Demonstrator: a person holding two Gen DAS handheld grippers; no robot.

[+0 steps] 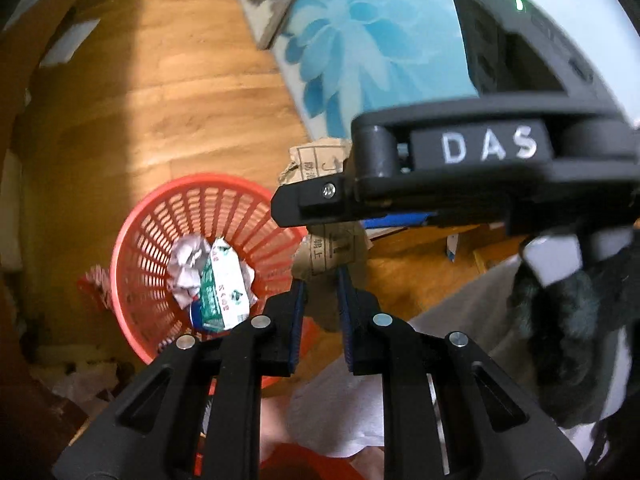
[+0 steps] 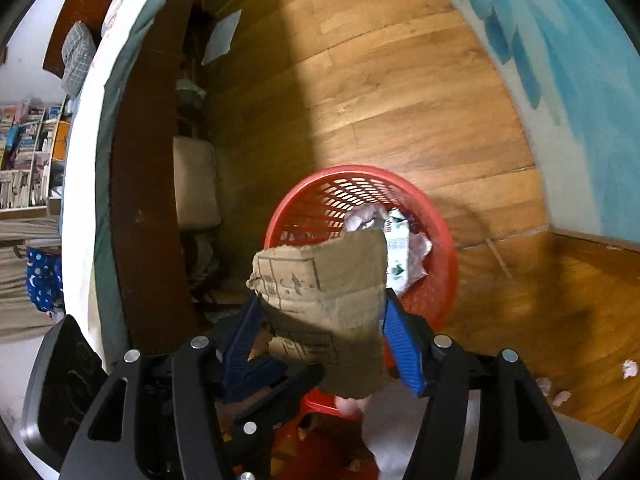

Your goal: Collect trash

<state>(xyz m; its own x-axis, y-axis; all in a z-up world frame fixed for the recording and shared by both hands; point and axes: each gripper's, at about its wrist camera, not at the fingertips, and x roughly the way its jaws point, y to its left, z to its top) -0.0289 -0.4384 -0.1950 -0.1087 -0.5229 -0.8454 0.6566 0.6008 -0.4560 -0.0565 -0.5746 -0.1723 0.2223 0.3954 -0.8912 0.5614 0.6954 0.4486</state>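
Note:
A red mesh basket [image 1: 160,216] stands on the wooden floor; it also shows in the right wrist view [image 2: 436,224]. Inside lie crumpled paper [image 1: 186,264] and a white and green carton [image 1: 226,288]. My right gripper [image 2: 320,312] is shut on a torn piece of brown cardboard [image 2: 324,292] and holds it above the basket's near side. The right gripper's body shows in the left wrist view [image 1: 460,176], with the cardboard [image 1: 332,252] hanging from it. My left gripper [image 1: 322,284] is open and empty, just right of the basket.
A blue flowered panel [image 1: 360,40] stands at the right of the floor. A dark wooden bed frame [image 2: 144,200] runs along the left. Small paper scraps [image 2: 630,368] lie on the floor at the right. Grey cloth [image 1: 460,320] is below the grippers.

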